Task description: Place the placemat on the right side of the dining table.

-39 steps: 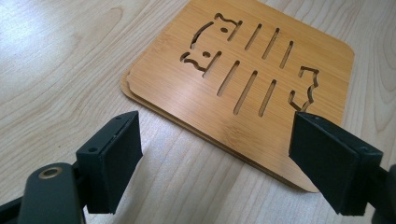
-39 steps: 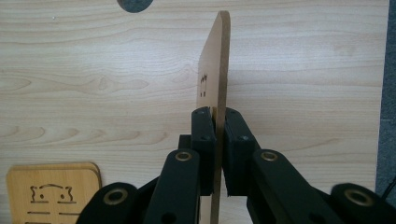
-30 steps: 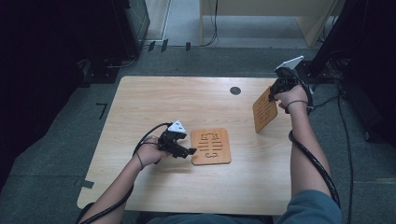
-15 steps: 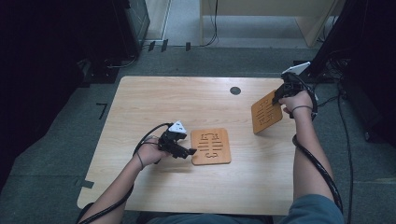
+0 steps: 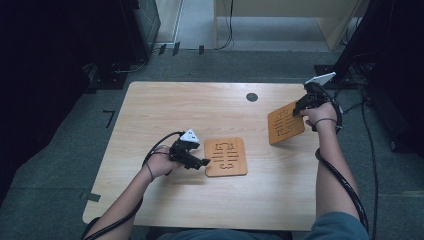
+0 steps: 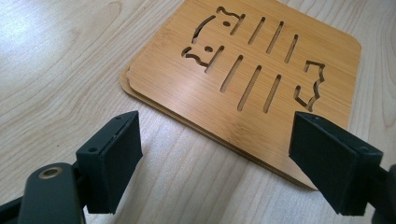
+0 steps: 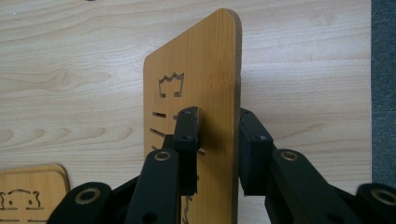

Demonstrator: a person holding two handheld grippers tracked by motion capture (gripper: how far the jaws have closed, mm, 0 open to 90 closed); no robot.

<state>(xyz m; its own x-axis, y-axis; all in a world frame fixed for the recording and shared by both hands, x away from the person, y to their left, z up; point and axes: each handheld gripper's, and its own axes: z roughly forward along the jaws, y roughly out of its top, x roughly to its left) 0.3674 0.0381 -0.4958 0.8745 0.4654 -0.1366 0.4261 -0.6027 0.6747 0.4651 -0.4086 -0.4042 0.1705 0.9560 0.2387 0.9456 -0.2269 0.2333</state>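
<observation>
Plainly, nothing you are handling carries any readable writing or brand; the only marks are cut-out shapes. Your right gripper (image 5: 300, 108) is clamped on a bamboo board (image 5: 285, 122), its two jaws pressed to opposite faces, and you hold that board tilted up on edge over the right side of the table (image 5: 165, 105). In the right gripper view the held board (image 7: 205, 93) shows rounded corners, a small crown-like cut-out and thin slots running below it.

Your left gripper (image 5: 202, 162) rests low on the table with its jaws spread wide and nothing between them, just beside the near edge of a stack of boards (image 5: 226, 156) lying flat near the table's middle. In the left gripper view the stack (image 6: 243, 70) looks like two layers, the lower edge peeking out under the top one. The top board is honey-coloured with straight grain, cut through with parallel slots, an animal-like figure at one end and a jagged shape at the other.

A dark round disc (image 5: 252, 97) sits near the table's far edge.
</observation>
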